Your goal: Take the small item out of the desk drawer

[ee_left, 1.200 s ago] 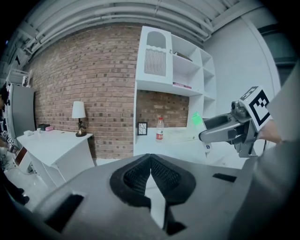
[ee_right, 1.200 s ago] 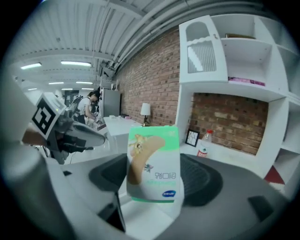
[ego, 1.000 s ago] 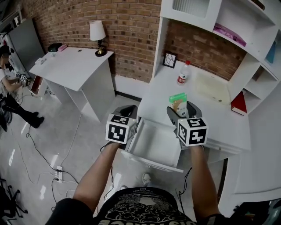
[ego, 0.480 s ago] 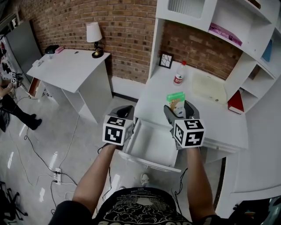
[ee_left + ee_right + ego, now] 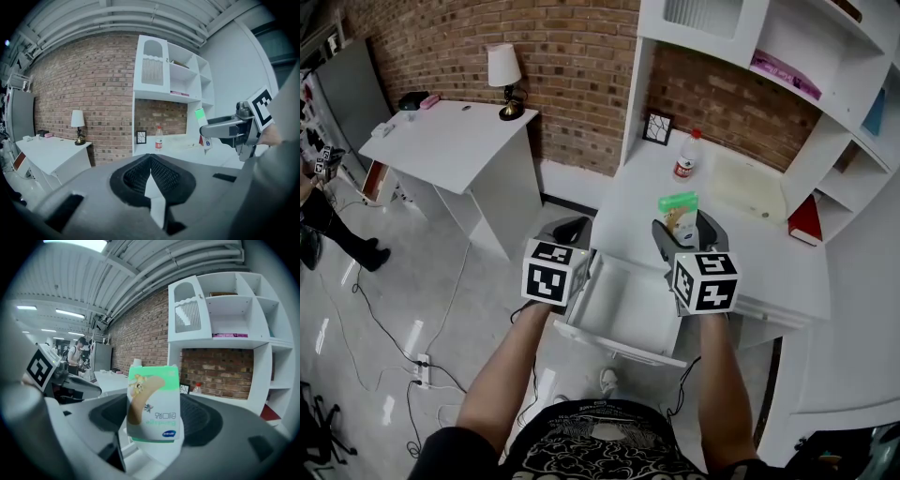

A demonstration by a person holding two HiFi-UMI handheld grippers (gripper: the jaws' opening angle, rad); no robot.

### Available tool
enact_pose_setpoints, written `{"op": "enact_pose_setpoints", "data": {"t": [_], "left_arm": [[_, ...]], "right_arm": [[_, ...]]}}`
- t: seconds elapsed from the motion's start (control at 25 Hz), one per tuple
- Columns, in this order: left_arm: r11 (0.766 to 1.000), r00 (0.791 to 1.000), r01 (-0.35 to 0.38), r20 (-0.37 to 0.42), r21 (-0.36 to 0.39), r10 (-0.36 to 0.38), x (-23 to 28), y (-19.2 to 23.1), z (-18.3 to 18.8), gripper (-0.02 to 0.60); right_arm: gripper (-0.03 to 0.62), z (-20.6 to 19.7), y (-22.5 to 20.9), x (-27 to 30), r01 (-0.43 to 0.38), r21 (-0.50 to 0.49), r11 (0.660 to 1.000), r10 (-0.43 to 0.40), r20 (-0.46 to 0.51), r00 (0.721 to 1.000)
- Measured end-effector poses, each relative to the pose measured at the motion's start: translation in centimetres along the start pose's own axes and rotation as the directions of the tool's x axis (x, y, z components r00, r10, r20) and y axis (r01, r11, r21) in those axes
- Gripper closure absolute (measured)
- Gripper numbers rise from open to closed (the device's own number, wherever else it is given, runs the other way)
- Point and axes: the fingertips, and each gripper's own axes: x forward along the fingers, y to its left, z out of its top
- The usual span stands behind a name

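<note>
My right claw [image 5: 684,232] is clamped on the small green-and-white box [image 5: 678,206], above the desk's [image 5: 769,258] front edge behind the open drawer [image 5: 623,309]. My left claw [image 5: 567,228] is closed on itself, beside the drawer's left corner.

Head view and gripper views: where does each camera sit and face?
Head view: on the person's head, looking steeply down at the open drawer; forearms, left gripper, right gripper show.
Left gripper view: rides that gripper, faces the shelf desk; its closed fingers show.
Right gripper view: rides that gripper, faces the same desk; fingers clamp the green-and-white box.
Shared: both gripper views show the water bottle.
</note>
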Motion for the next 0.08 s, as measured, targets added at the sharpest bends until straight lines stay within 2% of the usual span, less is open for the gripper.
{"op": "enact_pose_setpoints", "data": {"t": [0.08], "left_arm": [[1.000,1.000,0.001,0.003,0.003,-0.001,0.05,0.07,0.17,0.580]], "right_arm": [[0.247,0.05,-0.06,0.04,0.003,0.000,1.000,-0.003,0.002,1.000]]}}
